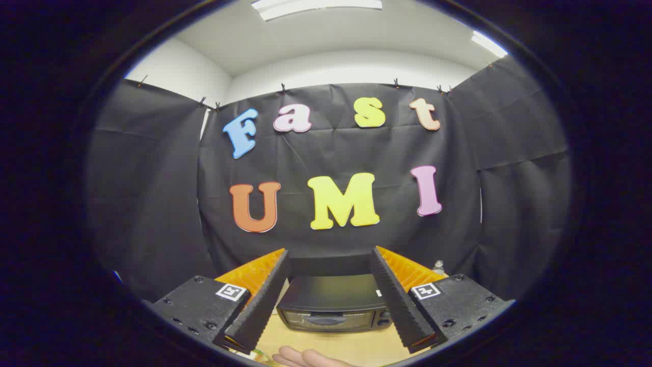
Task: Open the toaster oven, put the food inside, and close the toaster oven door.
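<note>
A black toaster oven (333,303) stands on the wooden table (356,344), seen between my two fingers and some way beyond them. Its glass door (328,319) with a handle is shut, and control knobs (383,318) sit at its right side. My gripper (329,255) is open, held above the table with nothing between its fingers. Close below the fingers a person's hand (305,358) rests on the table. A bit of something pale and greenish (257,353) lies just left of that hand, too cut off to tell what it is.
Black cloth walls close in the booth behind and on both sides of the oven. A small clear bottle top (438,266) peeks out behind my right finger, to the right of the oven.
</note>
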Demonstrator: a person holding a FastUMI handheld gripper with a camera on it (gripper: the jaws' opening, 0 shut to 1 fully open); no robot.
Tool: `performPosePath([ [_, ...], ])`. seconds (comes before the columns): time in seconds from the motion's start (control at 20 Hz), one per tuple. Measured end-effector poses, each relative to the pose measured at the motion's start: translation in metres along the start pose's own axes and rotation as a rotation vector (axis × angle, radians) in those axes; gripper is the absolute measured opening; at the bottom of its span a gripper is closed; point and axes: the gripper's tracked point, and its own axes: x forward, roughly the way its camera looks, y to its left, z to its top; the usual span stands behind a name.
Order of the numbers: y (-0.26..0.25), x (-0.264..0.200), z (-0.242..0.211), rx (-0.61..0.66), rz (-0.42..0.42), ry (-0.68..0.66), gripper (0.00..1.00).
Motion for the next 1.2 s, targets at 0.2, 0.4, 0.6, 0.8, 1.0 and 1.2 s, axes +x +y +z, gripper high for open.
performPosePath([
  [0.2,-0.001,-0.006,0.004,-0.041,-0.022,-0.02,1.0],
  [0.4,-0.002,-0.013,0.003,-0.038,-0.054,-0.022,1.0],
  [0.6,0.001,-0.019,0.011,-0.043,-0.06,-0.048,1.0],
  [0.8,-0.005,-0.023,0.012,-0.068,-0.097,-0.082,1.0],
  [1.0,-0.005,-0.017,0.001,-0.074,-0.12,-0.067,1.0],
  [1.2,-0.001,0.0,-0.02,-0.075,-0.128,-0.052,1.0],
])
